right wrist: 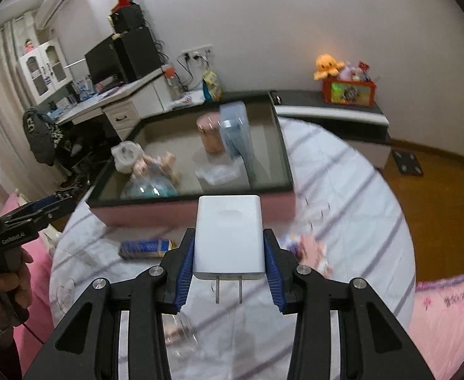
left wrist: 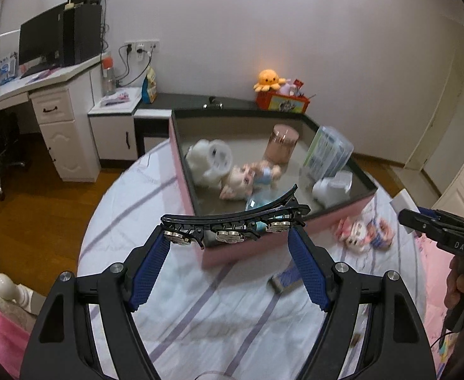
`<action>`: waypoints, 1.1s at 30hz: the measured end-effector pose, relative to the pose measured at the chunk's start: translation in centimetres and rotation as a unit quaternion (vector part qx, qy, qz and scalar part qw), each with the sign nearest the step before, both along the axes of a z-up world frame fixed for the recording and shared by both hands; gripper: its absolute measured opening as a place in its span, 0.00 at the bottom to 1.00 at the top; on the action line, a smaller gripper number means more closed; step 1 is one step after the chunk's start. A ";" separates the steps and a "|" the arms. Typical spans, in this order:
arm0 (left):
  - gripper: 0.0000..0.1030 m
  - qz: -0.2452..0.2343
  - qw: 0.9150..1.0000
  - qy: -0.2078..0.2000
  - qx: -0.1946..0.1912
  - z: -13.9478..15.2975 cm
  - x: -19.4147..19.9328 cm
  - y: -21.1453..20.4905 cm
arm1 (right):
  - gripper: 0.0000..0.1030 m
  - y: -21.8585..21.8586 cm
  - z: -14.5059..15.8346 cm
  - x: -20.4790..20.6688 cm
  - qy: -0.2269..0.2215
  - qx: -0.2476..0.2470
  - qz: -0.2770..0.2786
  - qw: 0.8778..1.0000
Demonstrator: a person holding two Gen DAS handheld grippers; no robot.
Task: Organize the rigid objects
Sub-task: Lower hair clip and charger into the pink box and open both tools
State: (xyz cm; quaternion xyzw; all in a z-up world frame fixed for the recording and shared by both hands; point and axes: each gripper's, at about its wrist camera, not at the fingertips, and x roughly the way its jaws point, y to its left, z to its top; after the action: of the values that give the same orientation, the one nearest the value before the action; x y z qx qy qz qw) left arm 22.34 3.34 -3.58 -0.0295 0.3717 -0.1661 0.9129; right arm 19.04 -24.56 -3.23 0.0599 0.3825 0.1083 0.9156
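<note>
- Left claw (left wrist: 232, 237) holds a long black hair clip (left wrist: 232, 218) crosswise, its blue pads (left wrist: 308, 272) pressed on the clip's two ends (three small metal discs show along the clip's underside).
- Right claw (right wrist: 229, 247) is closed on a white charger (right wrist: 228, 240), pads at its left and right sides, the two metal prongs pointing back toward the camera.
- Both things hang above a bed (left wrist: 200, 310) covered by a white sheet with purple stripes, just near of a box (left wrist: 181, 171).
- The box is shallow, pink outside with a dark rim, and lies on the bed.
- Inside the box: a rose-coloured jar (left wrist: 282, 144) upright at the far side, a clear tub (left wrist: 327, 152) tilted at the right, a white fluffy toy (left wrist: 210, 161) at the left, a doll (left wrist: 247, 177) in the middle, a white cup (left wrist: 333, 186) on its side near right.
- On the sheet outside: a small pink doll (left wrist: 363, 229) right of the box, and a blue packet (right wrist: 145, 248) near the box's front.
- A hand (right wrist: 4, 281) grips the left handle.
- Far off, an orange plush octopus (left wrist: 268, 79) sits on a red bin (left wrist: 282, 103).
</note>
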 end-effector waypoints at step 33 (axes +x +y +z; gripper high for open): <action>0.77 -0.014 1.000 -0.003 -0.025 0.2 10.7 -5.7 | 0.40 5.5 0.5 12.0 -0.017 -0.073 0.069 0.995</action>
State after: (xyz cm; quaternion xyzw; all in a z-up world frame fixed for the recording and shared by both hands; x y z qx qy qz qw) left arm 33.00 -2.41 -3.41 -0.0465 0.3654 -0.1886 0.9104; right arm 31.07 -19.02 -2.69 -0.0355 0.3767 0.1436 0.9145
